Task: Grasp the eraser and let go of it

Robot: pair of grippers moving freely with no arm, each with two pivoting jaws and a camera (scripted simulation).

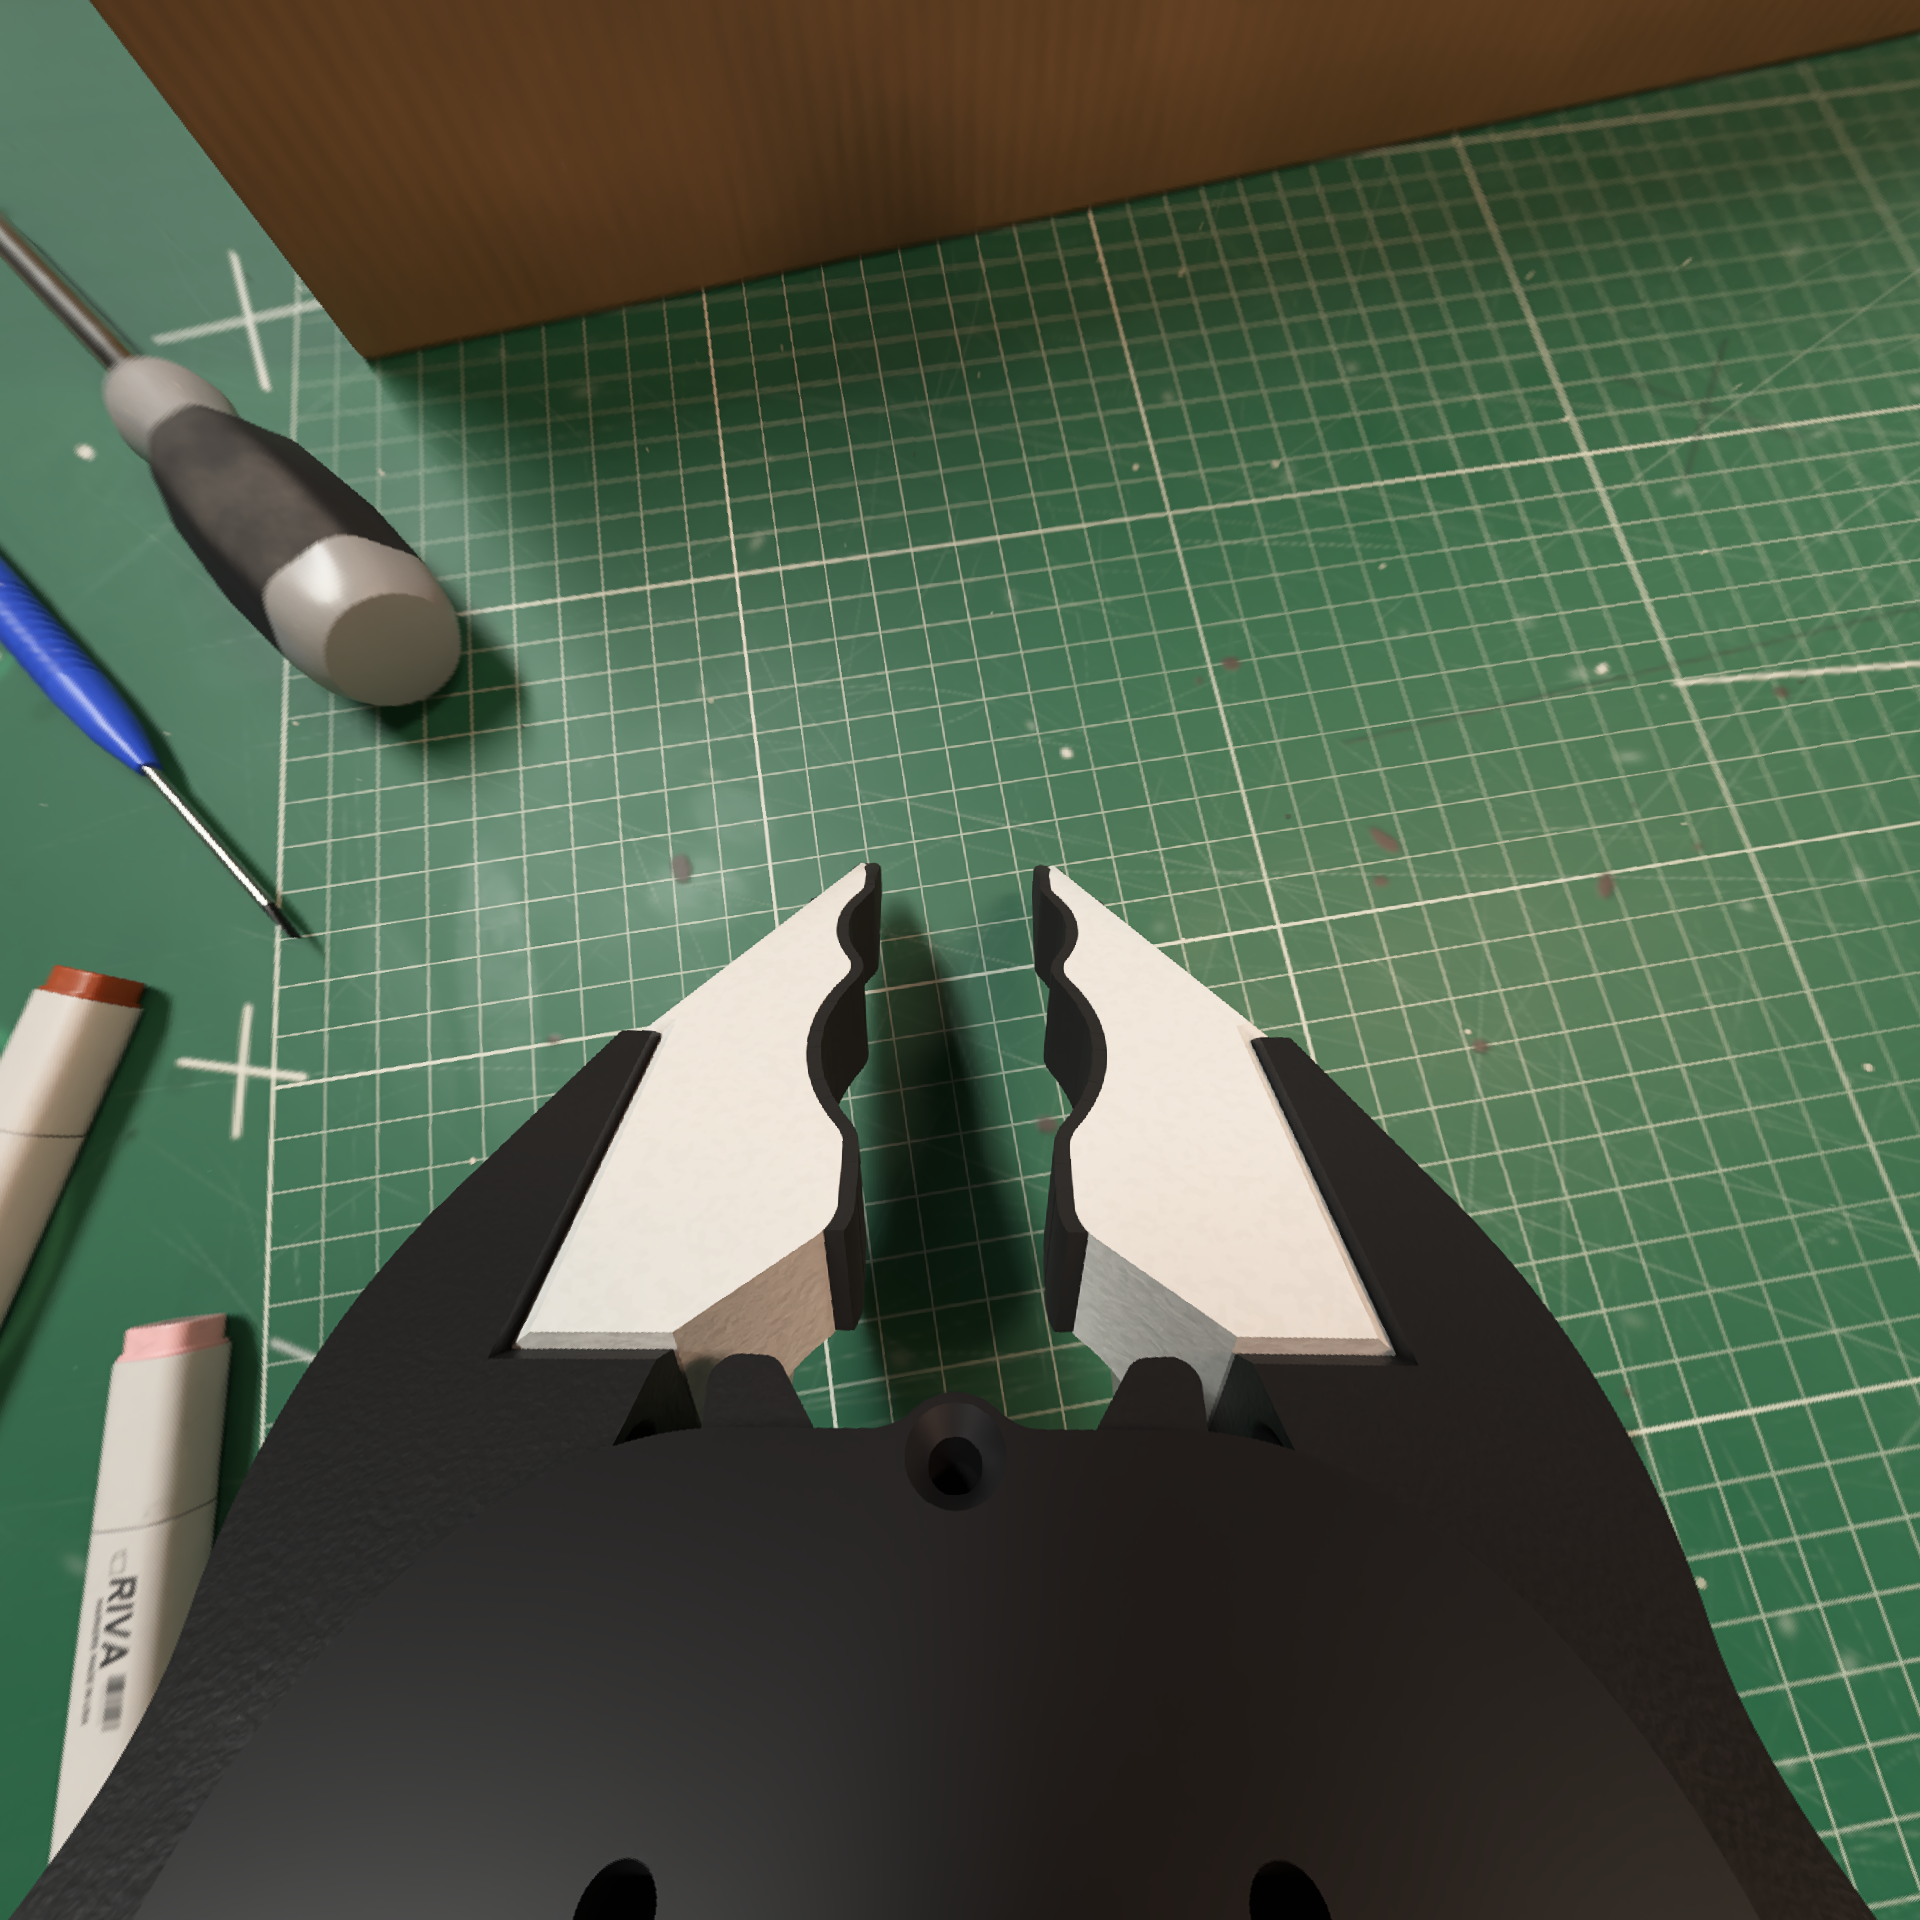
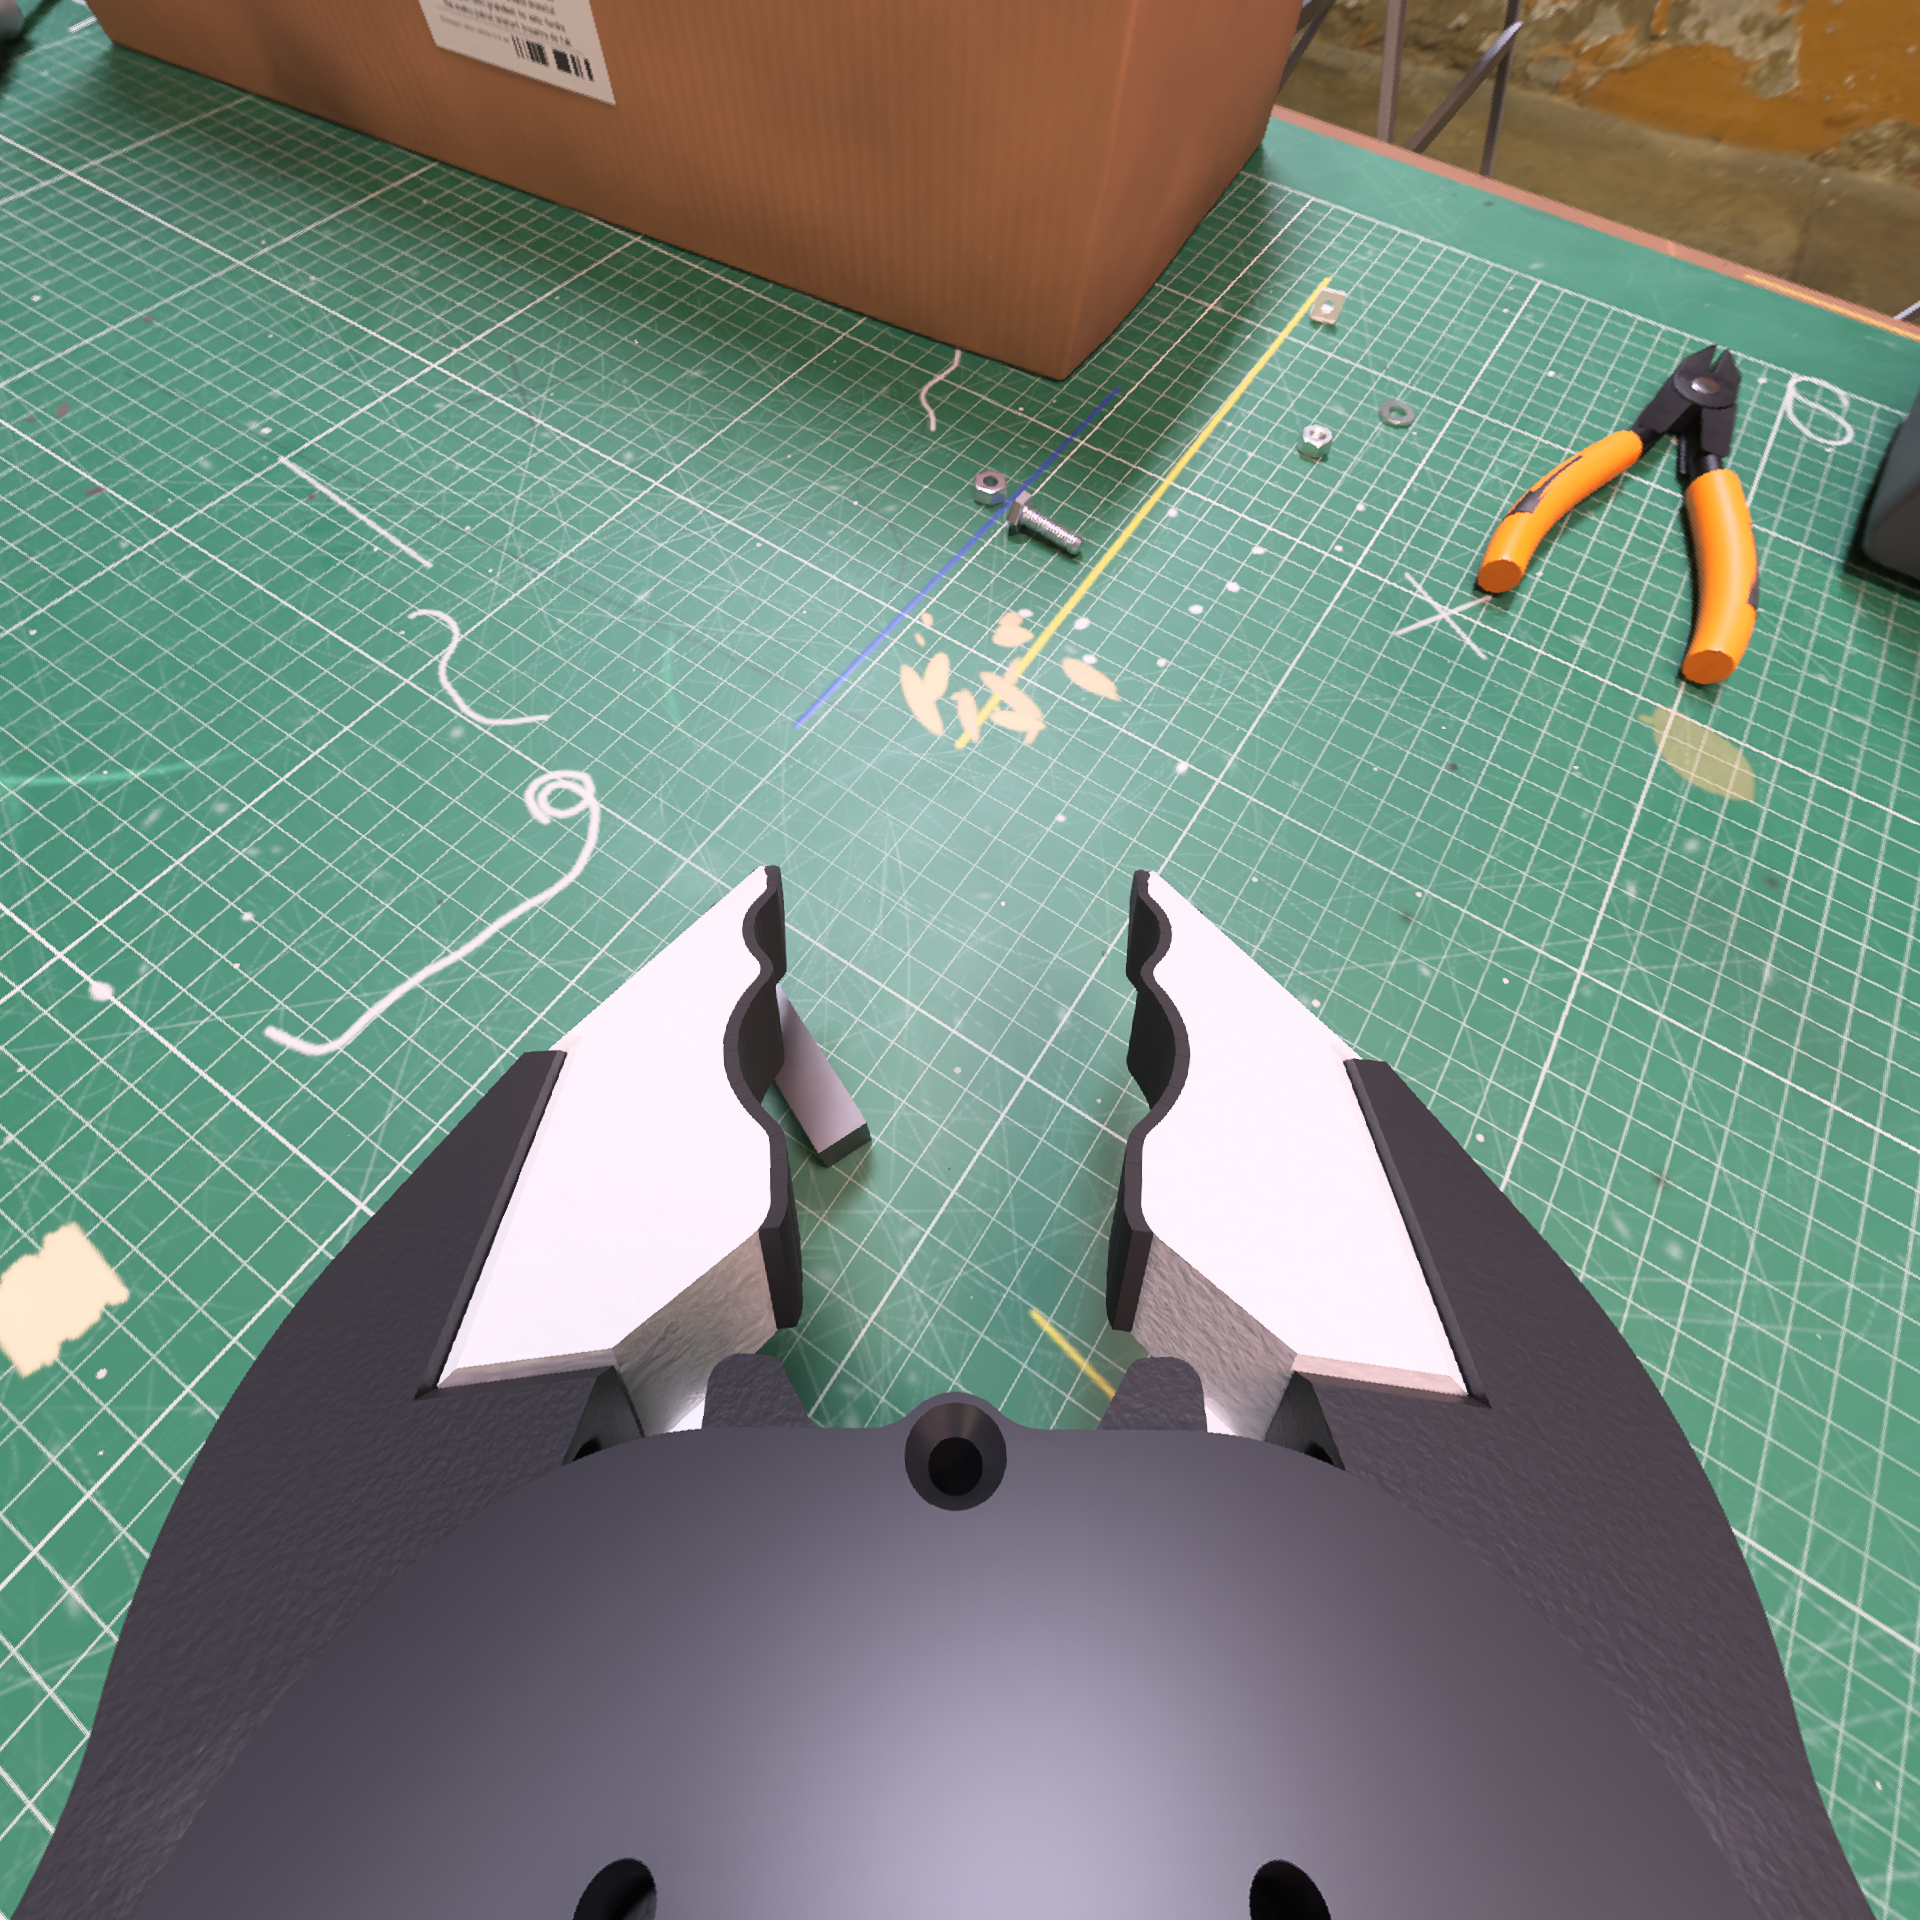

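The eraser [image 2: 821, 1101], a grey slab, lies on the green cutting mat [image 2: 1351, 935], partly hidden beneath the left finger of my right gripper [image 2: 956, 883], whose fingers are spread with nothing clamped. My left gripper [image 1: 956, 878] is also parted and empty. Far ahead stands a cardboard box [image 2: 831, 187]. Orange pliers [image 2: 1662, 499] lie far right; a bolt [image 2: 1044, 525] lies between.
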